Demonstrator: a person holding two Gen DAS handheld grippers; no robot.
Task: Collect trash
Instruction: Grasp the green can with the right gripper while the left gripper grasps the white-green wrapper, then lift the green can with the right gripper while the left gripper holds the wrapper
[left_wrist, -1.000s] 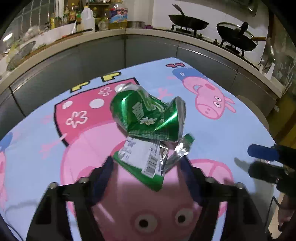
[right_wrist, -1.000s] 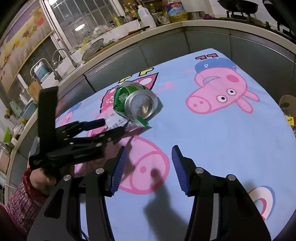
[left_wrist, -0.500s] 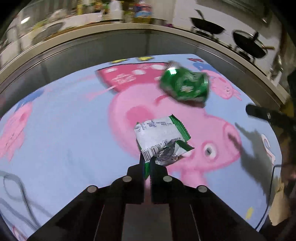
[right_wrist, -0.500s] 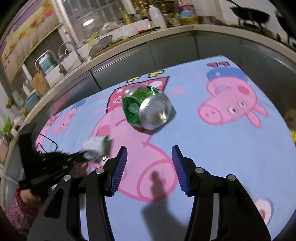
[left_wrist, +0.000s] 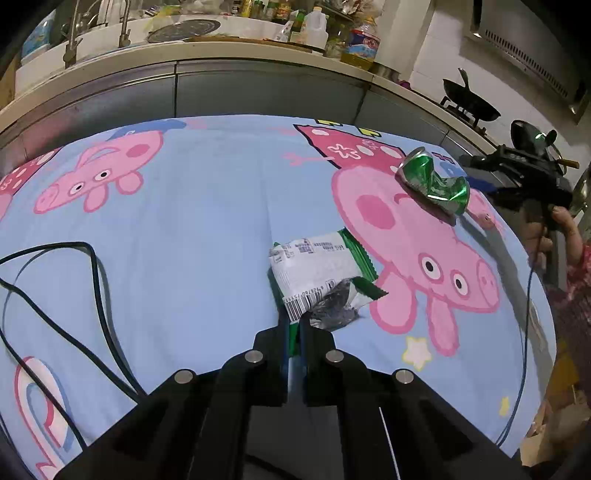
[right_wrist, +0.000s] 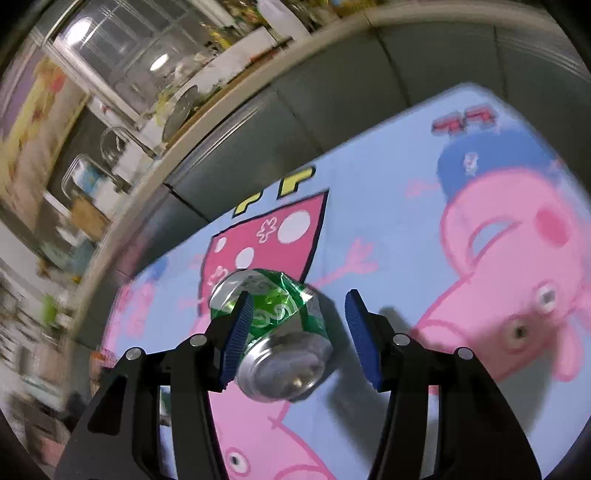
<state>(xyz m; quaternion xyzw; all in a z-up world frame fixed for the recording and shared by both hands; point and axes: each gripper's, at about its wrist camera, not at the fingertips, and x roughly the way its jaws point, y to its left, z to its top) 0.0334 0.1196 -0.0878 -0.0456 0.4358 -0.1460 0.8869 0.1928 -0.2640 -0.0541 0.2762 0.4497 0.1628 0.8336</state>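
My left gripper (left_wrist: 293, 332) is shut on the edge of a white and green snack wrapper (left_wrist: 319, 275) and holds it over the Peppa Pig tablecloth (left_wrist: 184, 229). A crushed green can (left_wrist: 434, 184) lies on the cloth at the right; the right gripper (left_wrist: 476, 181) shows just beyond it. In the right wrist view my right gripper (right_wrist: 295, 332) is open, with the crushed can (right_wrist: 280, 332) between its blue pads (right_wrist: 238, 339), apart from the right one.
A black cable (left_wrist: 85, 302) loops over the cloth at the left. Grey cabinets and a counter with bottles (left_wrist: 314, 33) run behind the table. A wok (left_wrist: 471, 101) sits on the stove at the back right.
My left gripper closed on the wrapper and carried it left, away from the can. My right gripper moved forward until its open fingers straddle the can.
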